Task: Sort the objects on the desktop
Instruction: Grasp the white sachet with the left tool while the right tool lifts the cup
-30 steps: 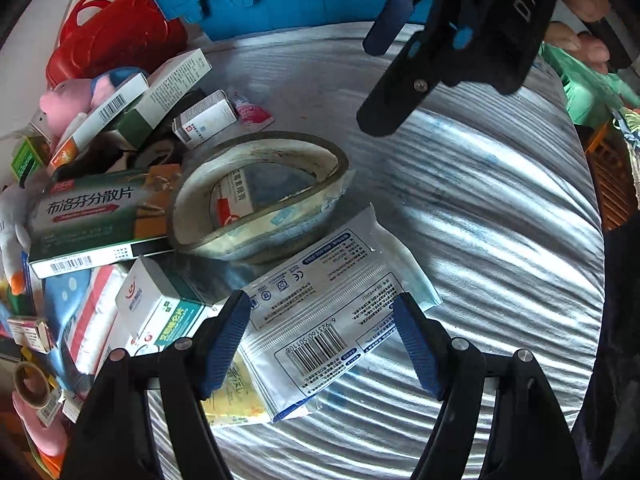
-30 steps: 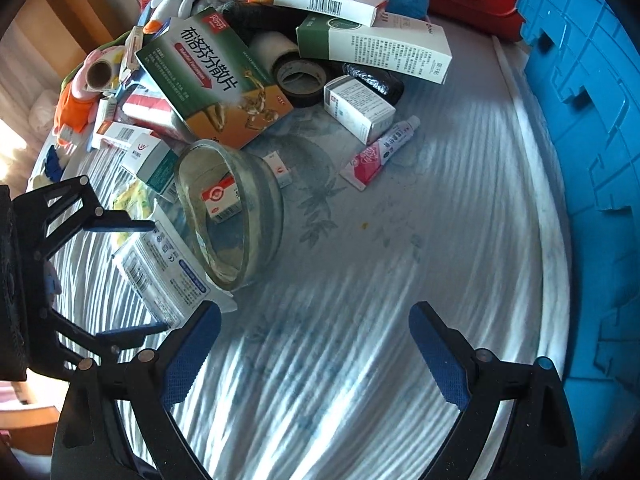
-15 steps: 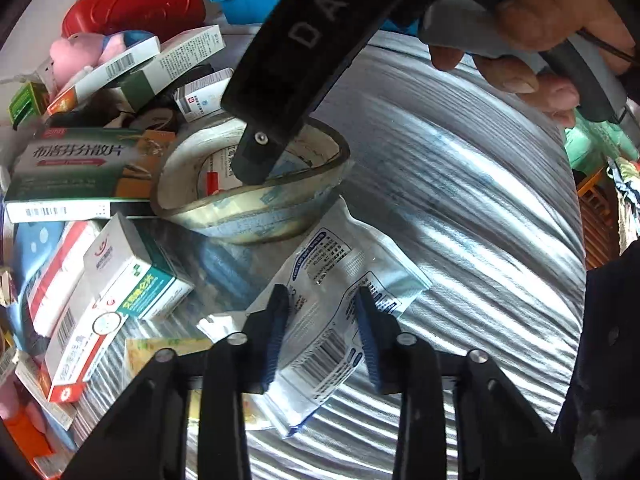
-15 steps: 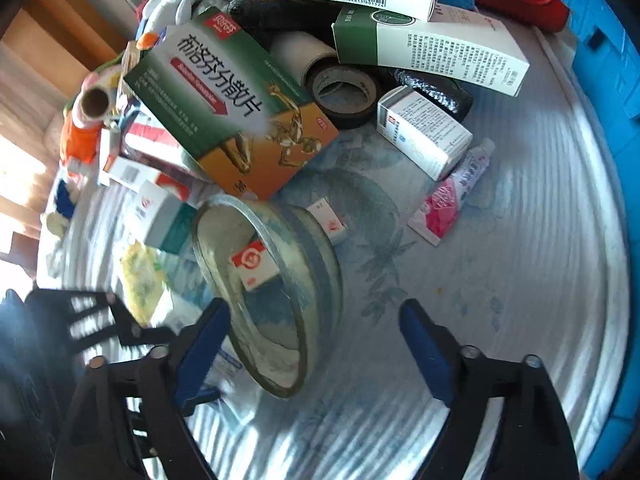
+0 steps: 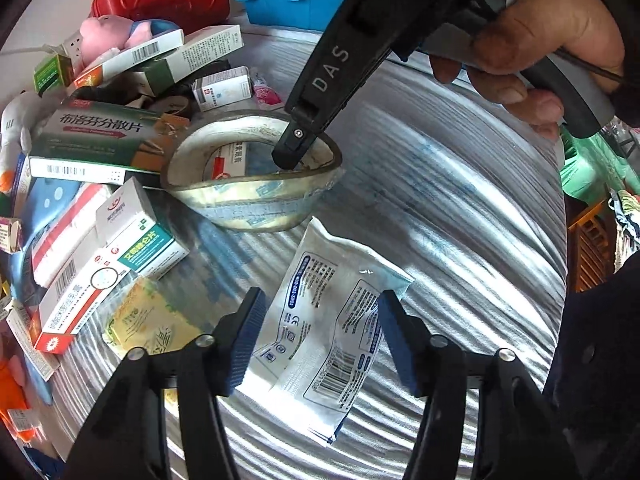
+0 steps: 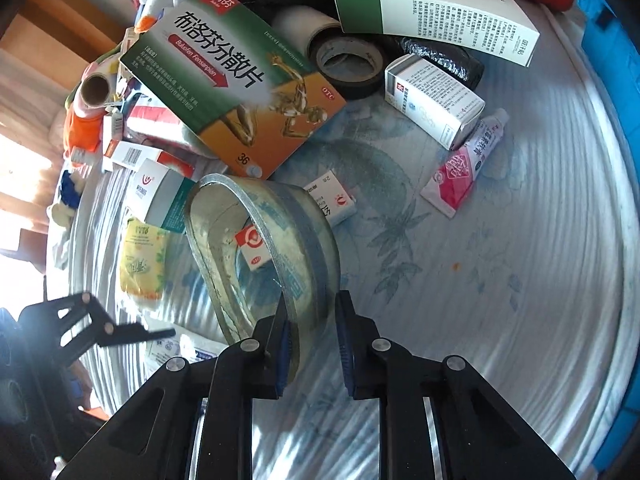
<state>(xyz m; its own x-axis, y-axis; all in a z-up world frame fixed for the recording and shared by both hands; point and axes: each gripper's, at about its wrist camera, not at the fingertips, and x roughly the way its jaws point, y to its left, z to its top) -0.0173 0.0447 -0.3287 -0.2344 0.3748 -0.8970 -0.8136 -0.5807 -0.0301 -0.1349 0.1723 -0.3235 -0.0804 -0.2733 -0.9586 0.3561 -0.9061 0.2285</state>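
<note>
The right hand-held gripper (image 6: 310, 344) clamps the near wall of a large roll of clear tape (image 6: 264, 256), one blue pad inside the ring and the other against its outer face. The roll stands tilted on the bench (image 6: 500, 280), a round top under a pale cloth printed with blue leaves. Seen from the left wrist, that same right hand-held gripper (image 5: 294, 156) reaches down into the tape roll (image 5: 248, 196), a bare hand (image 5: 536, 40) wrapped around its grey handle.

The left hand-held gripper (image 5: 320, 340) has its fingers apart, one on either side of a flat white sachet (image 5: 332, 332) with a barcode; whether the pads touch it cannot be told. The sachet lies just in front of the tape roll, on the side towards the left gripper.

A small red-and-white packet (image 6: 252, 250) shows through the ring of tape. Behind the roll, a green and orange medicine box (image 6: 236, 80) leans across a heap of other cartons, with a roll of black tape (image 6: 348, 64) beside it. A small white box (image 6: 434, 100) and a pink ointment tube (image 6: 460, 168) lie to the right, apart from the roll. A yellow tissue pack (image 6: 142, 264) rests to the left of it.
</note>
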